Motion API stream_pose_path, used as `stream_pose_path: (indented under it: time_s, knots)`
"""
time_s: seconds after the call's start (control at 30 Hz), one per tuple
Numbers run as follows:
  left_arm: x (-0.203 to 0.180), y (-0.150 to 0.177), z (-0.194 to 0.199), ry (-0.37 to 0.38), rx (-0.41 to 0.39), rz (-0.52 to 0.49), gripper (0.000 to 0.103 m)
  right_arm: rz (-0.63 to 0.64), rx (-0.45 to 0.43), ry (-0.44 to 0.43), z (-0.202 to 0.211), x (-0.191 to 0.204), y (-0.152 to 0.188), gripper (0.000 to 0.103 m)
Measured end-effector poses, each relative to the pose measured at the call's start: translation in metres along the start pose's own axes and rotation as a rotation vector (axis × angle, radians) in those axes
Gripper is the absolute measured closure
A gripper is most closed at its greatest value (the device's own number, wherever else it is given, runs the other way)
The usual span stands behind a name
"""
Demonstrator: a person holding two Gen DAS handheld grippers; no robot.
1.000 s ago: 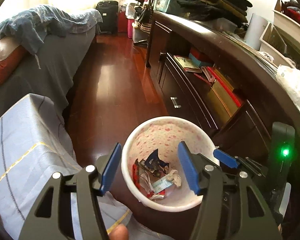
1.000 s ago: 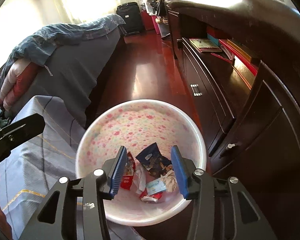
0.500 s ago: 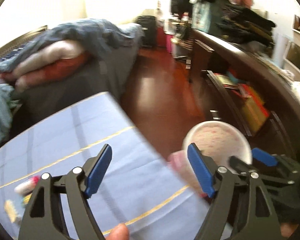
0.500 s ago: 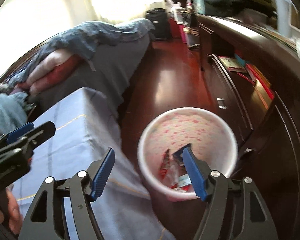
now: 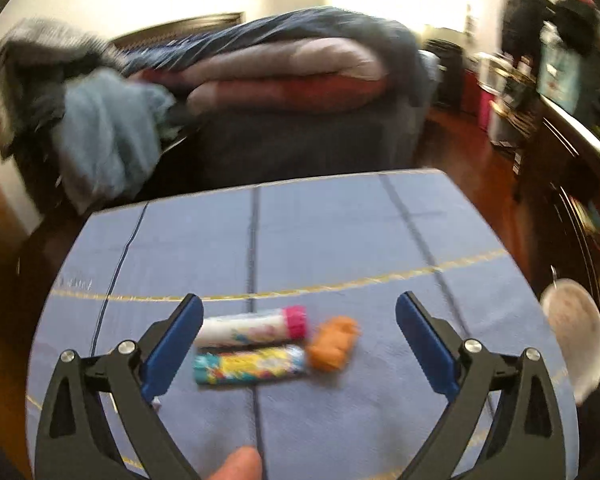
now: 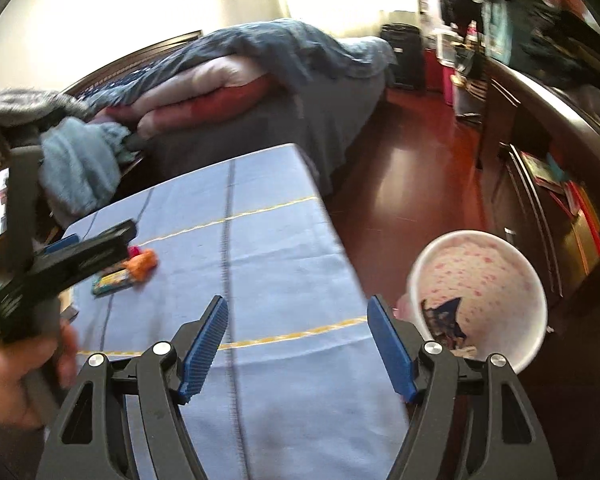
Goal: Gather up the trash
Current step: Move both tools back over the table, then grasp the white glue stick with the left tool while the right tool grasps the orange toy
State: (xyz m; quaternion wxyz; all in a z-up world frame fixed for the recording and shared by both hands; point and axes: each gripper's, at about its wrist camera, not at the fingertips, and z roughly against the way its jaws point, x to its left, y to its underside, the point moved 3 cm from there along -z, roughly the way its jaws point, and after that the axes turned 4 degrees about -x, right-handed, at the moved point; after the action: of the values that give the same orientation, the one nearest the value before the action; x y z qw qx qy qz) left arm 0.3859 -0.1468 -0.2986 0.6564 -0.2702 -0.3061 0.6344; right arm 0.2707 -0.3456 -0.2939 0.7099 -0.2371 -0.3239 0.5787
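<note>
1. We see a table under a blue cloth [image 5: 340,240], crossed by dark and gold stripes. Three pieces of trash lie together near its left edge in the right wrist view.
2. The pieces: a white tube with a pink cap [image 5: 252,326], a bright printed wrapper [image 5: 250,366] just beside it on the near side, and an orange crumpled scrap [image 5: 332,342] touching the ends of both. The left wrist view is blurred, so we cannot say whether the scrap is paper or plastic.
3. The left gripper [image 5: 298,344] hangs over this group with its jaws spread wide and nothing between them. The tube and wrapper sit inside the gap, close to the left finger.
4. The right gripper [image 6: 298,344] is likewise spread wide and empty, over bare cloth near the table's right edge.
5. The bin [image 6: 480,292], white with a pink speckle, stands on the floor just off the right edge of the table. It already holds some wrappers [image 6: 444,320] at the bottom.
6. Progress, as we judge it: part of the trash is collected, while three pieces remain on the table.
7. Likely next: lower the left gripper and close on one piece, then carry it across to the bin.
</note>
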Motion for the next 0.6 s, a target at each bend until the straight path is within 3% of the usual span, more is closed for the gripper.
stream_pose_path:
  time_s: [0.23,0.6]
  knots:
    - [0.033,0.002,-0.048,0.021,0.102,0.120,0.005,0.061,0.015,-0.035,-0.007,0.033,0.000,0.031]
    - [0.034,0.014,-0.068,0.027,0.127,0.078,0.005,0.099,0.036,-0.054,-0.026,0.066,-0.004,0.031]
